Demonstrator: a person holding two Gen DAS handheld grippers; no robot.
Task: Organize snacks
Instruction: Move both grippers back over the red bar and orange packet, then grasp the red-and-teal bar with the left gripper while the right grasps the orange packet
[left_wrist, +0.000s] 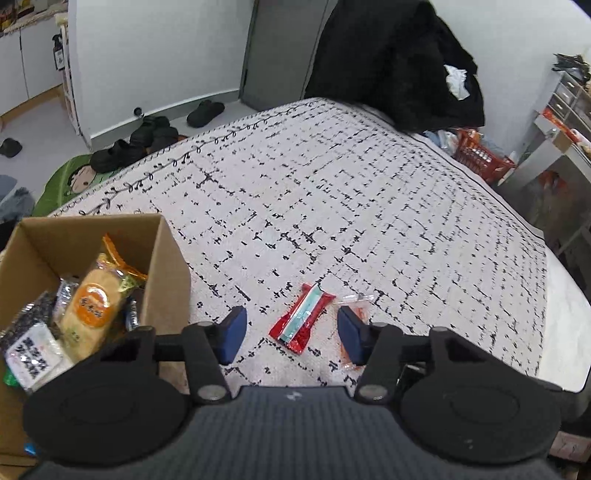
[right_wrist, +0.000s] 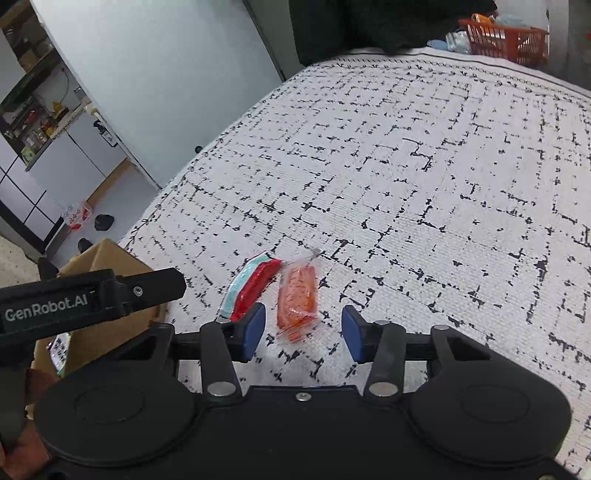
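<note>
Between the left gripper's (left_wrist: 291, 332) blue fingers (left_wrist: 232, 334) a red snack (left_wrist: 301, 317) with a pale blue stripe is lying flat on the bed (left_wrist: 369, 206); the pads are standing apart on either side and not touching it; the right gripper's (right_wrist: 303, 332) fingers (right_wrist: 253, 332) are likewise parted, framing an orange snack (right_wrist: 298, 299) in a clear wrapper without pressing on it; the two packets are lying just beside each other on the white, black-flecked cover; to the left, at the bed's edge, a box (left_wrist: 166, 280) is sitting open and holding several packets, a yellow-orange one (left_wrist: 90, 314) uppermost; farther off, black clothes (left_wrist: 399, 62) are lying heaped at the far end beside an orange basket (left_wrist: 480, 155); shoes (left_wrist: 147, 136) are lying on the floor.
</note>
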